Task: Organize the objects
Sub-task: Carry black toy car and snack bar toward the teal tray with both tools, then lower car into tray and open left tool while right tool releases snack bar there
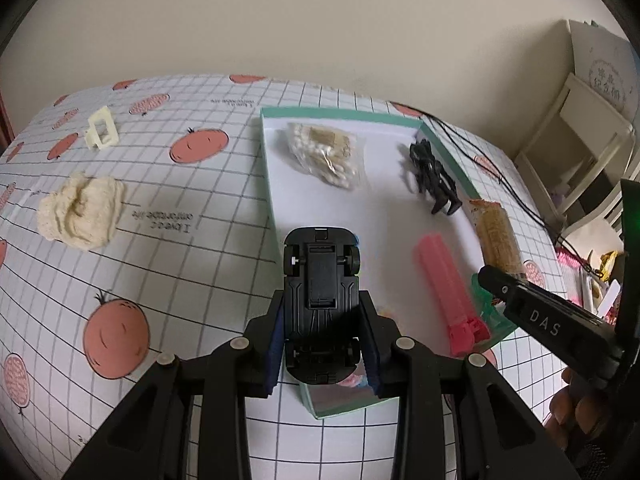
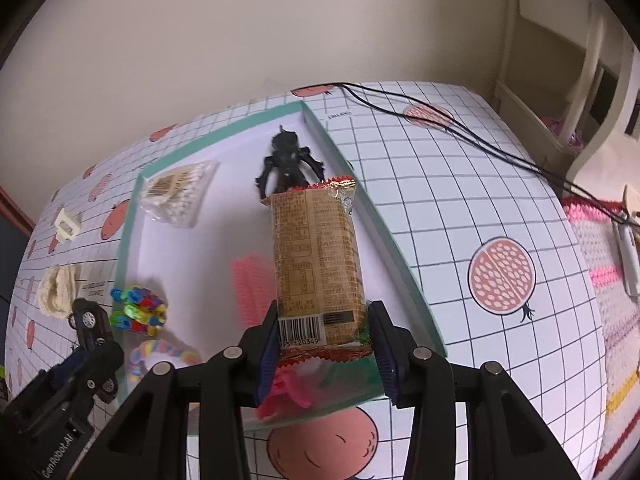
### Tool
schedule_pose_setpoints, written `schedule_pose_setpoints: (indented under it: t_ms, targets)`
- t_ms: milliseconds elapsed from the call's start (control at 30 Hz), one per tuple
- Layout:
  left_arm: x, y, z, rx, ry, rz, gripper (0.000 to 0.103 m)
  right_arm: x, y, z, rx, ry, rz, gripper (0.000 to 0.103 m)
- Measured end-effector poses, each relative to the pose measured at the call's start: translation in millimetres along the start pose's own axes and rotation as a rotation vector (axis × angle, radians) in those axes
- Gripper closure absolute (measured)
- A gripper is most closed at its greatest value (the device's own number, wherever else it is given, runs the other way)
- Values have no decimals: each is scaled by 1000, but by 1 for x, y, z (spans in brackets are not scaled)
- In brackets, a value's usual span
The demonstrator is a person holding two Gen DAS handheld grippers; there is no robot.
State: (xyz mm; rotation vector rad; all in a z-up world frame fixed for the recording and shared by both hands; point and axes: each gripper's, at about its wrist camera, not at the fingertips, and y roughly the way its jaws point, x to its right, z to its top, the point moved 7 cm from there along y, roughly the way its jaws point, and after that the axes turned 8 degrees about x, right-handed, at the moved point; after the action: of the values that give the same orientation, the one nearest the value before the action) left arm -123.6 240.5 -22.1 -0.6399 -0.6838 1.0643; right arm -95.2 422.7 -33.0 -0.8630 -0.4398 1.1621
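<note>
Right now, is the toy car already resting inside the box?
No, the left gripper holds the toy car above the box edge.

I see a table [image 1: 192, 184] covered with a white grid-pattern cloth printed with red fruit. A teal-rimmed shallow box [image 1: 344, 114] lies on it toward the right. Left of the box, a cream knitted scrunchie [image 1: 82, 210] sits near a cream hair claw clip [image 1: 102, 128]. Thin black cables [image 2: 440, 120] trail across the far right corner.
</note>
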Motion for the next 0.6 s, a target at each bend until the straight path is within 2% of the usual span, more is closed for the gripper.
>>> schedule_pose_setpoints:
  t_ms: [167,600]
  targets:
    - [7,5,-3,-4,35,12,68,1,4,-3,-13,-1,-5,59]
    - [14,12,-13,-60,42,-32,68,-11,3,-2,-8,-40,4,56]
